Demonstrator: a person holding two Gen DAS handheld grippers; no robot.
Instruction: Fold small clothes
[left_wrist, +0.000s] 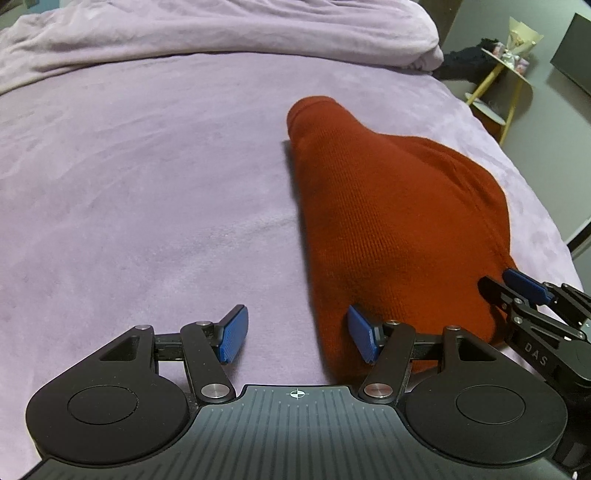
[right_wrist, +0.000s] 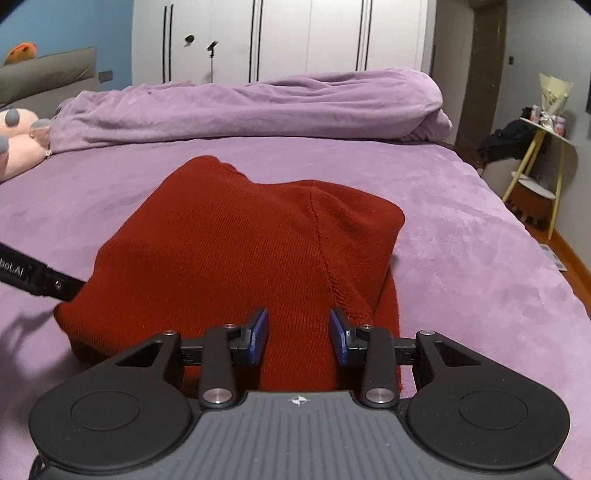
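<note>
A wide bed under a soft lilac plush cover (right_wrist: 461, 229) is filling the room, a bunched lilac duvet (right_wrist: 258, 107) lying along its far side. A rust-red knitted garment (right_wrist: 236, 236) is sitting folded into a thick bundle on the near right of the bed. It is looking light, soft and floppy (likely to sag off any single pinch), so its near hem corners seem the best hold. The left gripper (left_wrist: 299, 338) is hovering with jaws wide, holding nothing; the right gripper (right_wrist: 298, 334) is standing part-open over the near edge, pads not pressing.
</note>
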